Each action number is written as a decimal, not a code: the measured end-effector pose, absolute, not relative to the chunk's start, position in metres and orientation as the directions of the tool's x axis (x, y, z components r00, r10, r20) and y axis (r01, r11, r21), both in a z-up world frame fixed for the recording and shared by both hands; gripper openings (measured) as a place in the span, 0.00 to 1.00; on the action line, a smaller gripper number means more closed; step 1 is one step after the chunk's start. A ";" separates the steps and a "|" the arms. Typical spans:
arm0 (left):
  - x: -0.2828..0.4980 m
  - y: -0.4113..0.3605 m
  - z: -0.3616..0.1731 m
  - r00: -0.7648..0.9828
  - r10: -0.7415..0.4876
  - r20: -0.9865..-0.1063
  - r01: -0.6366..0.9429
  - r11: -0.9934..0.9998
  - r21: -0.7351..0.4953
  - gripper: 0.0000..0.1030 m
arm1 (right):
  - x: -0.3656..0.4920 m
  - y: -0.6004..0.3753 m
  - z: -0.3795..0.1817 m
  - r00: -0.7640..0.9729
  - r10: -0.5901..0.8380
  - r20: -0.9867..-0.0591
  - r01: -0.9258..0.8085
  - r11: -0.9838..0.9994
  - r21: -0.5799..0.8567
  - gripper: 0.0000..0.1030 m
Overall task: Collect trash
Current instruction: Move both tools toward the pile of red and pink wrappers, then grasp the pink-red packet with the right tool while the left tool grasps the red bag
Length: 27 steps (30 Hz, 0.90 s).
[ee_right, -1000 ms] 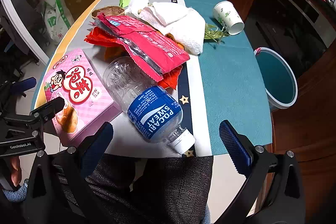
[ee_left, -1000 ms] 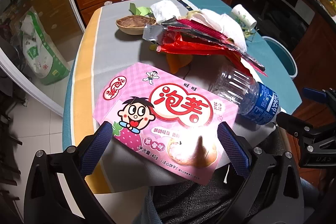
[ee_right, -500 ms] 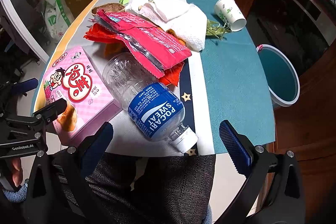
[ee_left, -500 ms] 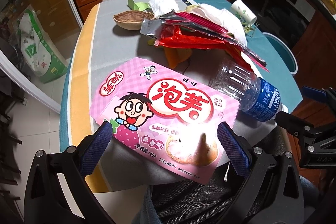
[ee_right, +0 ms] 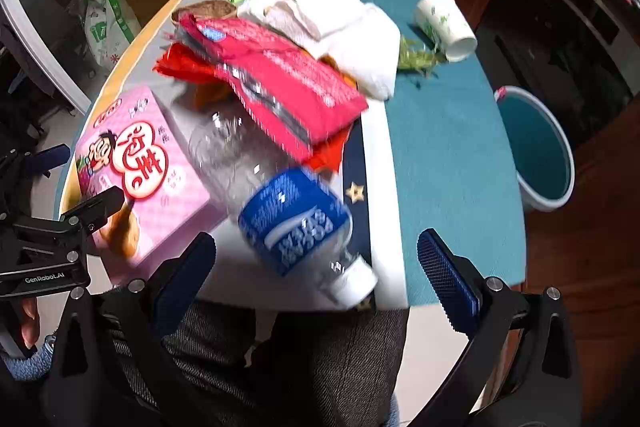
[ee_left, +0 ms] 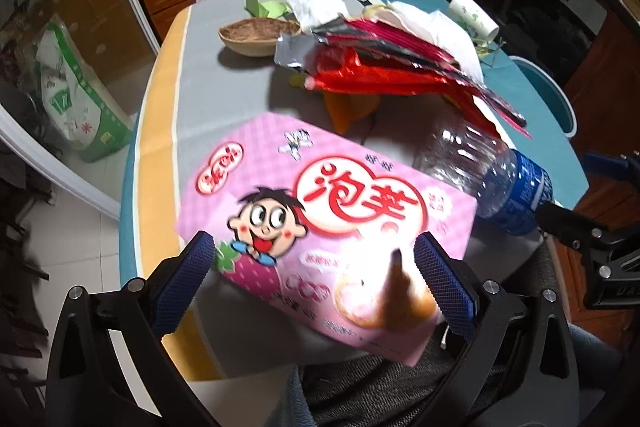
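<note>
In the left wrist view the left gripper (ee_left: 316, 263) stood wide open, its blue pads either side of the near end of the pink box (ee_left: 320, 211), which lay on the table (ee_left: 224, 99) just beside the bottle (ee_left: 492, 175), with red wrappers (ee_left: 400, 67), a bowl (ee_left: 258, 35) and a paper cup (ee_left: 474, 17) farther back. In the right wrist view the right gripper (ee_right: 316, 267) was also wide open, holding nothing, over the near table edge with the bottle (ee_right: 280, 199) lying between its pads, the box (ee_right: 136, 167) to the left and the teal bin (ee_right: 536, 147) on the floor beyond the table's right side.
</note>
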State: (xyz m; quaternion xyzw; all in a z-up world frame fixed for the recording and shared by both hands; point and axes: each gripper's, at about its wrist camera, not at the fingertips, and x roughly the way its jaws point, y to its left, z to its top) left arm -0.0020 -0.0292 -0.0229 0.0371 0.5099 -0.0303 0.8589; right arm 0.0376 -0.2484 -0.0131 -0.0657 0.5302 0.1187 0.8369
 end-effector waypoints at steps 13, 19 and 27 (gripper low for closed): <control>0.024 0.005 -0.025 0.474 -0.035 -0.880 0.048 0.999 -0.014 0.97 | 0.112 -0.189 -0.004 0.397 0.232 -0.888 -0.419 0.907 0.049 0.58; 0.032 0.015 -0.023 0.488 -0.049 -0.871 0.057 0.998 -0.024 0.97 | 0.127 -0.187 0.000 0.302 0.344 -0.889 -0.421 0.885 0.200 0.53; 0.045 0.017 -0.026 0.485 -0.089 -0.870 0.069 0.996 -0.063 0.97 | 0.135 -0.159 0.015 0.336 0.305 -0.891 -0.466 0.876 0.124 0.53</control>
